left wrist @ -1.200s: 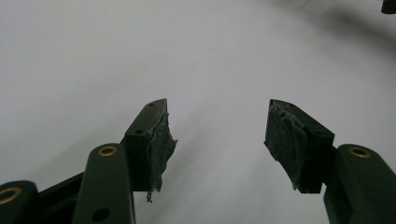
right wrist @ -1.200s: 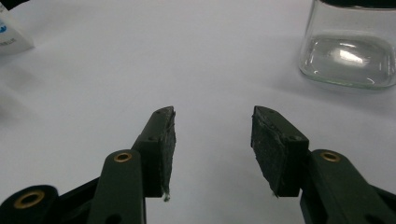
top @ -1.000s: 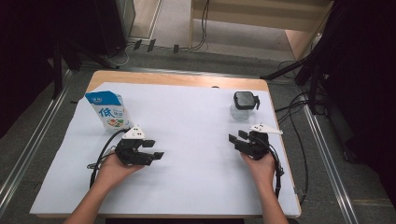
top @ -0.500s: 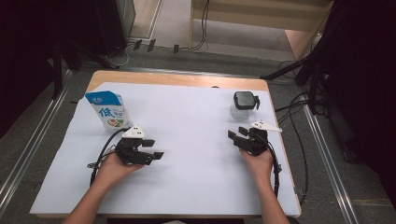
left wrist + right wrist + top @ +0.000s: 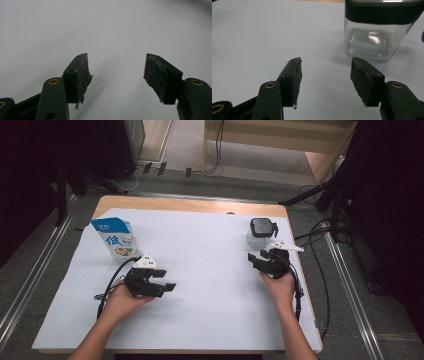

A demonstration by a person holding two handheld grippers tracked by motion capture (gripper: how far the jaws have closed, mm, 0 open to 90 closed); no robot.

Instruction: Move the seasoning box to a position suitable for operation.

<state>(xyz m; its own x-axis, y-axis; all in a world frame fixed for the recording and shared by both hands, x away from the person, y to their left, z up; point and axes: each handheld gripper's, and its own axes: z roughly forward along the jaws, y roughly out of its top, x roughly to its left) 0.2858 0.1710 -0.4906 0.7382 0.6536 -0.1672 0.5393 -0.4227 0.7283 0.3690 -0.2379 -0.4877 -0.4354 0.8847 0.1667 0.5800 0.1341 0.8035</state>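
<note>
High view: the left gripper [image 5: 167, 286] sits lower left on the counter [image 5: 210, 270], the right gripper [image 5: 256, 259] just below the jar [image 5: 261, 233]; left gripper view: jaws apart, empty; right gripper view: jaws just opening, empty, jar [image 5: 379, 32] upper right.

Sat under the right gripper [image 5: 256, 258]: a wooden table [image 5: 190, 205] covered by a white sheet [image 5: 210, 285]. Ran along the grey floor [image 5: 30, 280], left of the left gripper [image 5: 169, 286] and right of the right one: metal rails [image 5: 345, 285]. Lay beyond the table's far edge: black cables [image 5: 215, 150]. Stood farther back: light wooden furniture [image 5: 280, 140], dim at both sides.
</note>
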